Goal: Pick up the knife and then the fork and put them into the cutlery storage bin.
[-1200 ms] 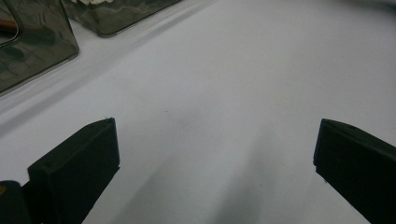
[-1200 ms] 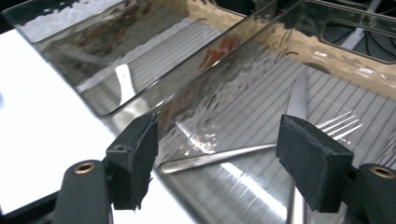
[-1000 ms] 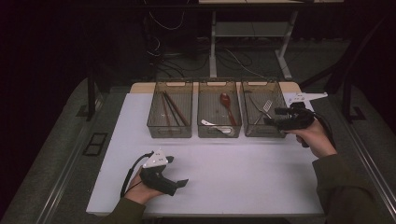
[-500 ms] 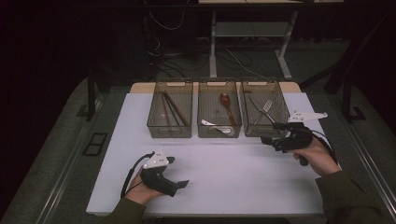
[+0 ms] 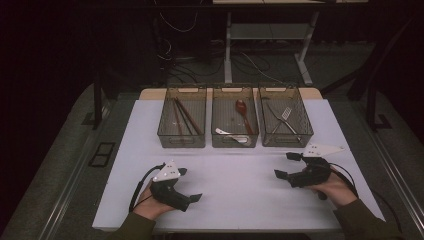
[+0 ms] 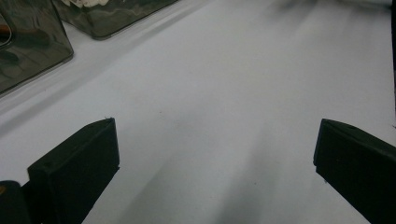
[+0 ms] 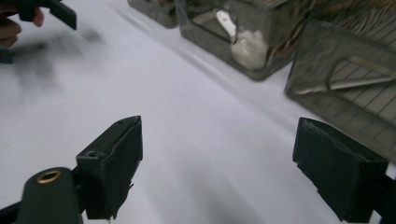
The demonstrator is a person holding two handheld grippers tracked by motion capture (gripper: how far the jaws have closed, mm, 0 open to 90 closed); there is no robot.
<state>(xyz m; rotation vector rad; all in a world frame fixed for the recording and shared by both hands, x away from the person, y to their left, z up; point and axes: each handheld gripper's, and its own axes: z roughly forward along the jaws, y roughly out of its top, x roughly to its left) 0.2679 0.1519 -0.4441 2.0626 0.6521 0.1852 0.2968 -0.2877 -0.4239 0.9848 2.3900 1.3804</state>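
Three smoky clear plastic bins stand in a row at the far side of my white bench (image 5: 240,190). Nearest my right hand-held gripper (image 5: 287,166), which gapes empty like my left hand-held gripper (image 5: 190,186), is the right-hand bin (image 5: 305,131) with its thin metal forks (image 5: 283,118). I judge those light, stiff and slick; I'd pinch one mid-handle, across the flat.

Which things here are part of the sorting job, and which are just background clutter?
In the job: chopsticks bin, spoon bin, fork bin, left gripper, right gripper, both open and empty.
Lying about: desk frame, floor cables.
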